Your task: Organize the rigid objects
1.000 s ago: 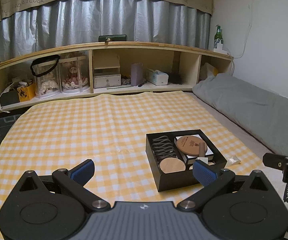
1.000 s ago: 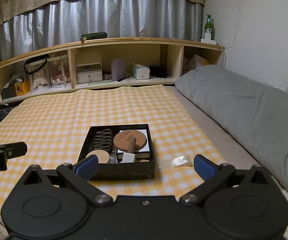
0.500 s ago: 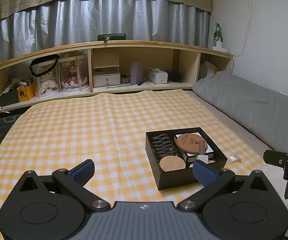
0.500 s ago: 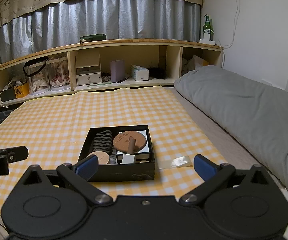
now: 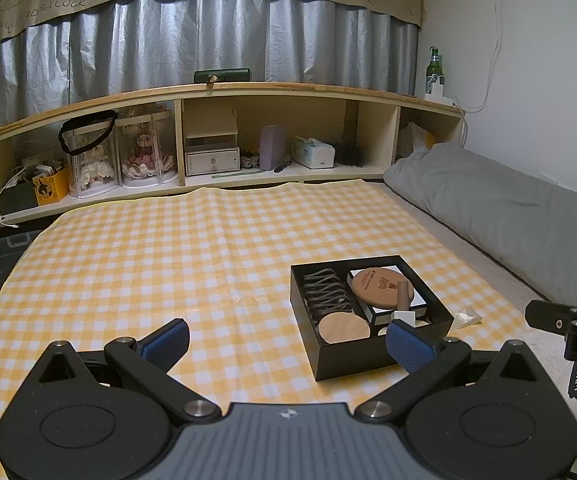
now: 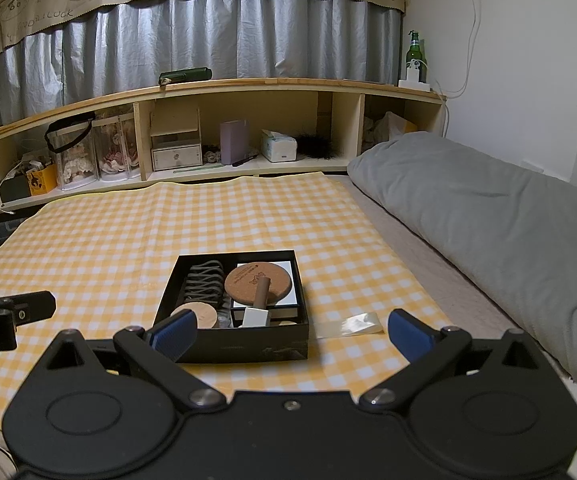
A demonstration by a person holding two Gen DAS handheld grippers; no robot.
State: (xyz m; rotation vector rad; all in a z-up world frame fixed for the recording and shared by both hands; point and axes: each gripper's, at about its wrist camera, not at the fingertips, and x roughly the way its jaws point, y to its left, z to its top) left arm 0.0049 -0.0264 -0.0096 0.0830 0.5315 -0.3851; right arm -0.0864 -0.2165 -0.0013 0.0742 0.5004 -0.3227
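Both grippers empty, little change over the last second.

Left wrist view: left gripper has its jaws spread wide, nothing between the blue pads. Compared with a second ago the black box sits slightly further from the camera and a touch higher in frame, so this gripper has backed off or lifted a little; the box itself hasn't shifted on the yellow checked cloth. Inside the box: dark wavy rack along its left wall, light wooden disc at the near end of the rack, cork coaster lying on a white card to the right of the rack, a brown-handled piece with a white block leaning over the coaster. Clear wrapper lies on the cloth just right of the box. Right gripper's tip shows at the right of the box, well apart from it.

Right wrist view: right gripper also wide open, holding nothing, hanging at the near side of the box. Framing almost the same as a second ago, camera tilted up a bit. Contents unmoved. Wrapper just right of the box.

My read: no grasp begun, everything rigid already sits inside the box. Either task is near done and hands are retreating, or it's a pause before rearranging contents. Can't tell which.
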